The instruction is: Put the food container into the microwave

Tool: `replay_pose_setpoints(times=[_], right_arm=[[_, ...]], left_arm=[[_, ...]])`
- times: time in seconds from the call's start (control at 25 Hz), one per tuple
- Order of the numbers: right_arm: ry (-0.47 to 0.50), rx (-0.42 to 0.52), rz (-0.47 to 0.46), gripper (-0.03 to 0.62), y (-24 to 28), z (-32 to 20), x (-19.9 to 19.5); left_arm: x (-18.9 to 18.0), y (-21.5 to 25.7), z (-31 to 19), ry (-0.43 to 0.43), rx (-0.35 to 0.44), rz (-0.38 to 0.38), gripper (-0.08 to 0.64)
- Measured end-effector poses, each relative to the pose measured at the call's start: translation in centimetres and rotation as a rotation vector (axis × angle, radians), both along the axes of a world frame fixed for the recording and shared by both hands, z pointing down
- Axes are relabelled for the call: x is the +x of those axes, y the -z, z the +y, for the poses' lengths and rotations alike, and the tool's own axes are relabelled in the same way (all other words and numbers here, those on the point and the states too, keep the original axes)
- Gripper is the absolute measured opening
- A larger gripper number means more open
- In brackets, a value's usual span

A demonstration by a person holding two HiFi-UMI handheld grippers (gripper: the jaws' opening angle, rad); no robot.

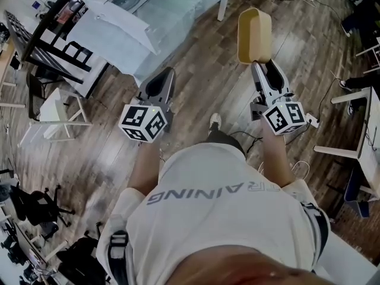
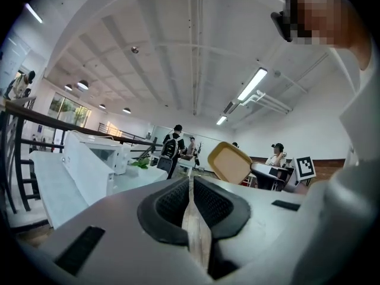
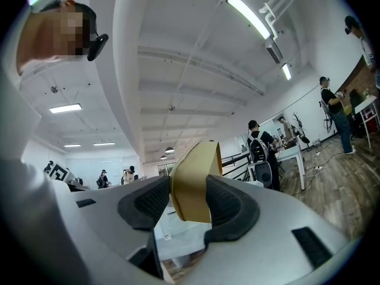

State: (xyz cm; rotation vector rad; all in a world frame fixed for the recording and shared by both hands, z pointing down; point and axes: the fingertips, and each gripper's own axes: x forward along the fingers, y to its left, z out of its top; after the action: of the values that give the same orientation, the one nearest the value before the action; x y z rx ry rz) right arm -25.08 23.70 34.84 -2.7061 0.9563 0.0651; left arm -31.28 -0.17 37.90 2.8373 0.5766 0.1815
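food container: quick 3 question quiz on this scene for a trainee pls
1. True or false: the left gripper has its jaws together with nothing between them.
2. Which one holds the food container? A: left gripper. B: right gripper. C: neither.
3. Short answer: is the container inside the microwave yet?

Key
1. True.
2. B. Its jaws are clamped on the container's wall.
3. No. It is held in the air above the wooden floor.
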Motion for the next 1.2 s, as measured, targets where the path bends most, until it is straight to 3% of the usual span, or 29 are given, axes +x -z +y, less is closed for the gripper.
replay_pose_setpoints(times=[0.72,1.2], right_arm=[[0.047,0.005,0.002,0.207,1.1,7.6,15.7],[0.068,0.011,-0.005,0.207,0.3,9.7,21.8]], left_arm=[[15.9,2.2,7.6,0.02,0.012,0.028,0.051],[22.8,1.4,9.0,0.056,0.011,0.005,0.051]])
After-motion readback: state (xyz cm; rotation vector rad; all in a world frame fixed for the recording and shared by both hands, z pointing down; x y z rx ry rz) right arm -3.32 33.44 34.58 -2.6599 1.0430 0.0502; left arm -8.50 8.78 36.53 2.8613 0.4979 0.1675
